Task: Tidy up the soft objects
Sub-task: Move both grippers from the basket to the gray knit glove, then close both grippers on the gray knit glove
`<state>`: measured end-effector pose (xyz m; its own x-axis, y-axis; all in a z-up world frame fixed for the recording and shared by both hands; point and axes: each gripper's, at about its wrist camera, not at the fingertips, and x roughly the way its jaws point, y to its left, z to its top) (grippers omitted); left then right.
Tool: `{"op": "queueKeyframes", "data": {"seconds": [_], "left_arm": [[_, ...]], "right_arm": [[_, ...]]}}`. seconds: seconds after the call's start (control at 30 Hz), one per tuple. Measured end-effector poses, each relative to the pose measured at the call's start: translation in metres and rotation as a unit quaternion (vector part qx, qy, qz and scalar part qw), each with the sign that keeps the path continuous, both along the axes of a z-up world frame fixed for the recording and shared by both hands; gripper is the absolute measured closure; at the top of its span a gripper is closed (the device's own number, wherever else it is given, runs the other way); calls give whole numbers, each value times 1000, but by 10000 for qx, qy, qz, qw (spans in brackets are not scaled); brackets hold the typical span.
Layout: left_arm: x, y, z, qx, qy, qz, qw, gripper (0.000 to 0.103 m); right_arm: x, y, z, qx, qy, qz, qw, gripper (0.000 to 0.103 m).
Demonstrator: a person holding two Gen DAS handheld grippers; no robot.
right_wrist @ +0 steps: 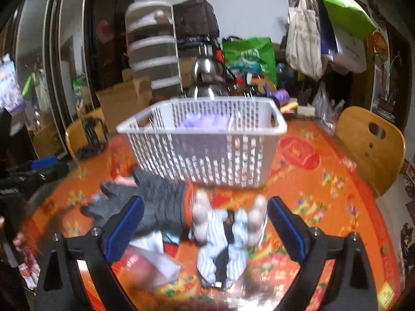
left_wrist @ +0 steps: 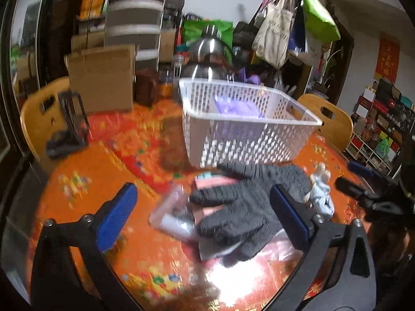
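**A:** Looking across a round worktop (left_wrist: 85,181) under an orange and red patterned cover, what is hard to make out?

**B:** Nearly everything is smeared by blur; the cover's pattern reads only as flecks of colour; glare whitens the near edge. A white slotted basket (left_wrist: 243,140) stands at the middle of the worktop; something soft and purple (left_wrist: 237,108) lies inside it, half hidden by the basket wall, and I cannot tell what it is.

**A:** And the soft things outside the basket?

**B:** Just in front of the basket lies a dark grey knitted glove (left_wrist: 243,207), fingers spread, resting on clear plastic packets (left_wrist: 171,215) whose contents are unclear; a pink patch shows beneath it. Beside the glove lies a small doll in pale blue striped clothes (right_wrist: 228,241), feet toward the basket; its head is cut off from view.

**A:** The grippers?

**B:** The left hand-held gripper (left_wrist: 205,215) stands wide apart with blue pads, above the glove and packets, gripping nothing; its right pad covers part of the glove. The right hand-held gripper (right_wrist: 206,229) is equally wide, the doll lying between its pads without touching them.

**A:** Any writing?

**B:** A cream tote bag (left_wrist: 275,33) hanging behind carries print too blurred to read; a red wall hanging (left_wrist: 387,57) bears gold characters, also illegible.
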<state>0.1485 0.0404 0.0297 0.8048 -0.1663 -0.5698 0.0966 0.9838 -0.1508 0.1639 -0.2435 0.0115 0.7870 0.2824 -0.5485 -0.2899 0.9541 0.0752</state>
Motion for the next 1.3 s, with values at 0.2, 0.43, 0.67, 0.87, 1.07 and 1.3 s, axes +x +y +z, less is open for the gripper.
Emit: {"op": "queueKeyframes", "data": {"seconds": [0.2,0.43,0.67,0.87,1.07,1.3], "left_arm": [[8,0,-34,69,458,-13,9989,23],[11,-7,-50,53,523,-57,9986,24],[29,-6,-61,-69,683,-84,9976,24],[32,-5,-67,-174,725,-60,9972,24],[32,-5,-68,-184,727,-72,9972,24],[35,-7,-74,-208,811,-108,9964,24]], "right_arm": [[4,13,-19,130,62,246,9996,11],[9,30,-29,251,455,607,9968,30],[33,39,-32,264,589,603,9961,30],[33,52,-26,1,337,635,9974,34],[45,62,-22,-136,395,801,9959,39],[60,67,-31,-270,673,946,9929,50]]}}
